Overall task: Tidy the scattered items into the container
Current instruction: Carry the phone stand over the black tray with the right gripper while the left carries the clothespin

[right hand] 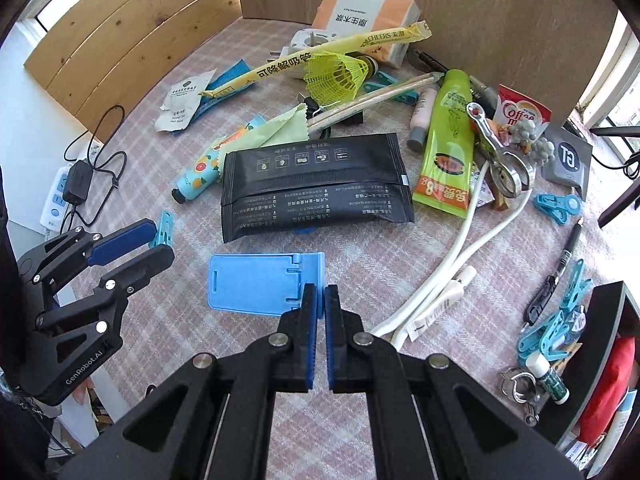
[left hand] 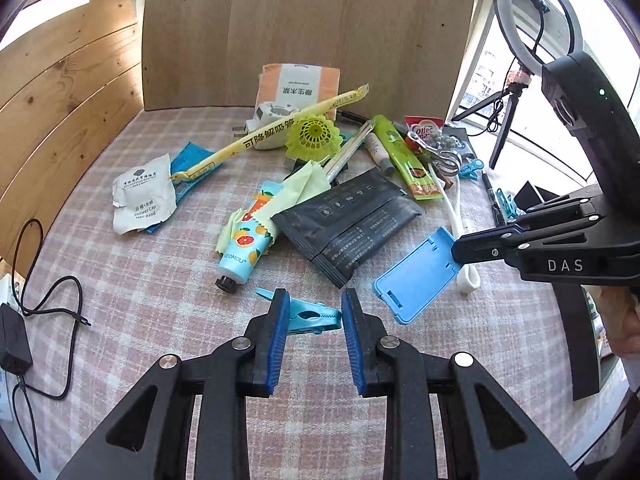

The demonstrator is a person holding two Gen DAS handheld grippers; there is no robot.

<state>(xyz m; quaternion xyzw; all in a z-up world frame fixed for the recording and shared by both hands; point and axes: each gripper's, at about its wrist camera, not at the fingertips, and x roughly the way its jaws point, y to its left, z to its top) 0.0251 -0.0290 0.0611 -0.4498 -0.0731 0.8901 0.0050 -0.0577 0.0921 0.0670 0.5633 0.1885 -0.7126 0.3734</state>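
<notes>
Right wrist view looks across a table under a pink plaid cloth (right hand: 168,312), strewn with clutter. A dark container (right hand: 600,360) sits at the table's right edge, only part of it in view, with red and other items inside. The largest loose thing is a black wet-wipe pack (right hand: 316,188) near the middle; behind it lie an orange tissue pack (right hand: 360,8), a long yellow straw wrapper (right hand: 320,60) and a yellow shuttlecock (right hand: 340,76). To the right of the black pack lies a green tube (right hand: 448,140), with metal tongs (right hand: 496,152) just beside it. The tongs lie flat with their arms close together at the looped end; they hold nothing that can be made out. A white cable (right hand: 452,264) curls in front of them.

The right gripper (right hand: 320,304) has its blue pads pressed onto the raised edge of a blue phone stand (right hand: 256,280), which sits in front of the black pack. The left gripper (left hand: 315,316) is spread fairly wide, a blue clothespin (left hand: 308,314) lying between its pads and reaching both, though the grip is not clearly closed. A fruit-print hand cream tube (left hand: 244,248) lies just beyond it, partly under a pale green cloth (left hand: 304,188).
</notes>
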